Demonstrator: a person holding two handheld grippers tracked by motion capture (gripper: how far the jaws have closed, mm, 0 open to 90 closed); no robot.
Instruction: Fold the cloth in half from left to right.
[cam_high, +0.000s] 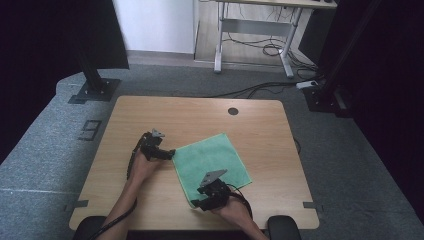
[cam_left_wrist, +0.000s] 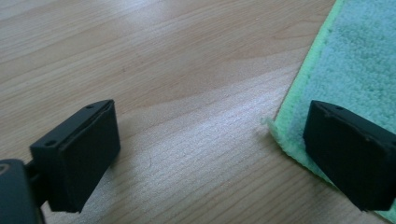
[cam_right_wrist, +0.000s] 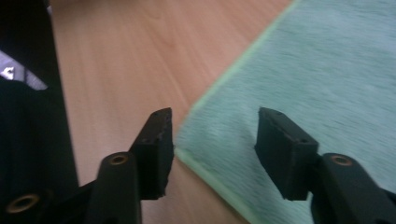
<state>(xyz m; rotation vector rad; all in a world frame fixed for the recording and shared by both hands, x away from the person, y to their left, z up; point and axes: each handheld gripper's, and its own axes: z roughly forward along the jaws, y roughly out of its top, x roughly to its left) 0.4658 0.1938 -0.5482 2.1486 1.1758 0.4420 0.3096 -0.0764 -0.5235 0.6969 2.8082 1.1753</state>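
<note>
Presently the green cloth is found flat, unfolded, mid-table. The left hand-held gripper and right hand-held gripper are set unclenched at its corners; nothing is gripped, folding not begun.

Green cloth: soft terry, fuzzy matt nap, paler stitched edge. Table: light wood-grain top, smooth, faint sheen (probably laminate). Left gripper and right gripper: black matt plastic, brass-coloured screws on right one. Floor: grey rough carpet.
</note>
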